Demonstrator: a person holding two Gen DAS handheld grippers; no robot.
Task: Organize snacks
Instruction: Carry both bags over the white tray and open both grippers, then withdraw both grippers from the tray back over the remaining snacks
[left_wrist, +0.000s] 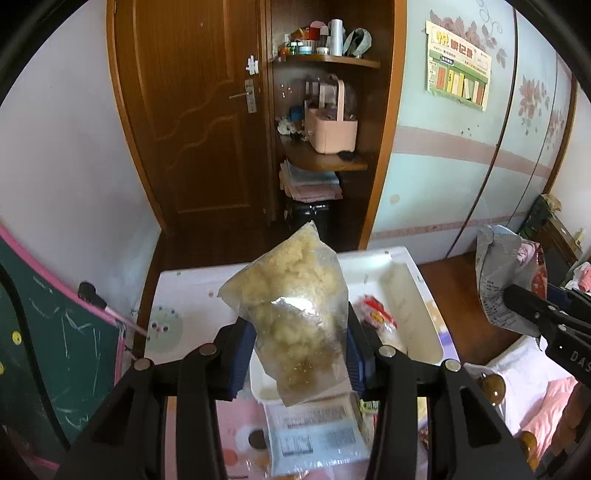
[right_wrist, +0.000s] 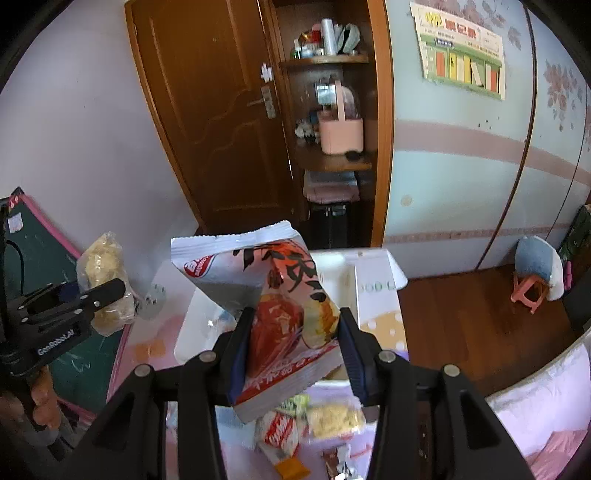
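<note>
In the left wrist view, my left gripper (left_wrist: 299, 328) is shut on a clear bag of pale yellow puffed snacks (left_wrist: 291, 295), held up above a white open box (left_wrist: 417, 295). A red and white packet (left_wrist: 376, 314) lies inside that box. In the right wrist view, my right gripper (right_wrist: 295, 317) is shut on a white, orange and red snack bag (right_wrist: 284, 295), lifted over the same white box (right_wrist: 373, 291). Each view catches the other gripper off to one side with its bag: the right gripper (left_wrist: 517, 299) and the left gripper (right_wrist: 110, 291).
Loose snacks lie on the pink patterned table: a flat labelled pack (left_wrist: 314, 435), a small red and white packet (right_wrist: 280, 432) and a yellow puffed pack (right_wrist: 332, 421). A chalkboard (left_wrist: 55, 350) stands left, a bed (right_wrist: 546, 398) right. Beyond are a wooden door (left_wrist: 192, 110) and shelves (left_wrist: 325, 158).
</note>
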